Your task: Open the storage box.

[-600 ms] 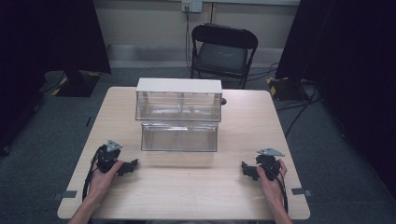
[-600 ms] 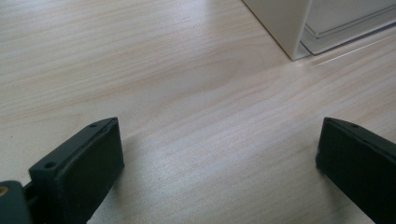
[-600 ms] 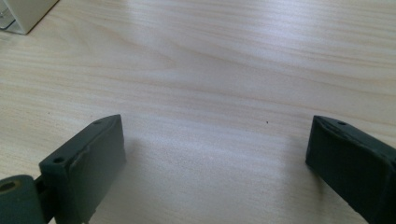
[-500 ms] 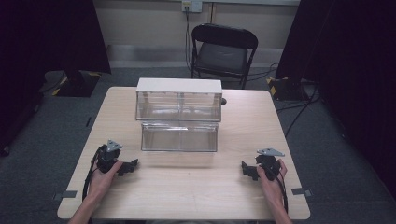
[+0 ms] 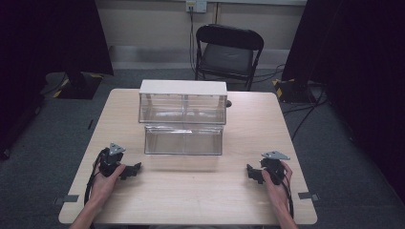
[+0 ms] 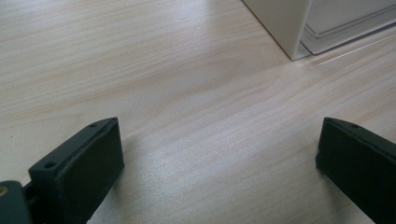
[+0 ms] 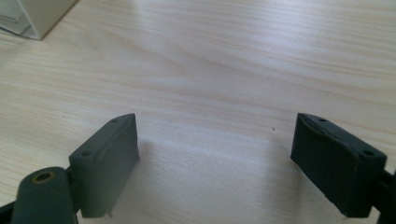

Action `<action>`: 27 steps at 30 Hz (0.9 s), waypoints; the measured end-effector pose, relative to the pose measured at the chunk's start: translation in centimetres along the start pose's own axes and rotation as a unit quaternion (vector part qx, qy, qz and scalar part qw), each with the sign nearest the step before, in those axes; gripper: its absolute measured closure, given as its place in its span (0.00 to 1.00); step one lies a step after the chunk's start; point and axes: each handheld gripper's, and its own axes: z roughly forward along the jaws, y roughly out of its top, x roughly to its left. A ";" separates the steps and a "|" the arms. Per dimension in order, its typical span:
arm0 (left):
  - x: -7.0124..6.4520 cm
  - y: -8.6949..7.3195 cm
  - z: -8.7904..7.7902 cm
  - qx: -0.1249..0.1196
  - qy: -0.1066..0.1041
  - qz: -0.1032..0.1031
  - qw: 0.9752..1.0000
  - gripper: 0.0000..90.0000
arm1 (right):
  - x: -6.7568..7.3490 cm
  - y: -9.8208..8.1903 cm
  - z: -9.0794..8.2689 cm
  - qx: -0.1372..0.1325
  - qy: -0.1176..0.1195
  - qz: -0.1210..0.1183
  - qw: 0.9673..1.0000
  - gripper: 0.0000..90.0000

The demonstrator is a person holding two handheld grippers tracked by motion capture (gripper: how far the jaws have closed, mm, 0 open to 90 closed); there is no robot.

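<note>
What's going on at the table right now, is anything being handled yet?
Nothing is being handled. A person holds the left gripper and the right gripper low over the near part of the wooden table, one on each side. Both have their jaws wide open with only bare wood between them. The clear two-tier organizer with a white top sits mid-table, apart from both grippers. Its front drawer looks pulled out towards the person.

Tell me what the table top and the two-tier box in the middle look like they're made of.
Table top: pale wood or wood-look laminate, matte; fine grain lines show, though it could be printed. Two-tier box: clear, glossy plastic, probably acrylic; the table shows through it and it carries reflections. Its top panel and side wall look opaque off-white.
</note>
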 end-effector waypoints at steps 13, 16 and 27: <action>0.0 0.0 0.0 0.000 0.000 0.000 1.000 0.00 | 1.9 0.9 -1.2 -0.039 0.038 -0.005 0.999 0.16; 0.0 0.0 0.0 0.000 0.000 0.000 1.000 0.00 | 2.3 1.1 -1.4 -0.044 0.054 -0.011 0.998 0.16; 0.0 0.0 0.0 0.000 0.000 0.000 1.000 0.00 | 4.1 2.1 -2.5 -0.069 0.112 -0.031 0.991 0.16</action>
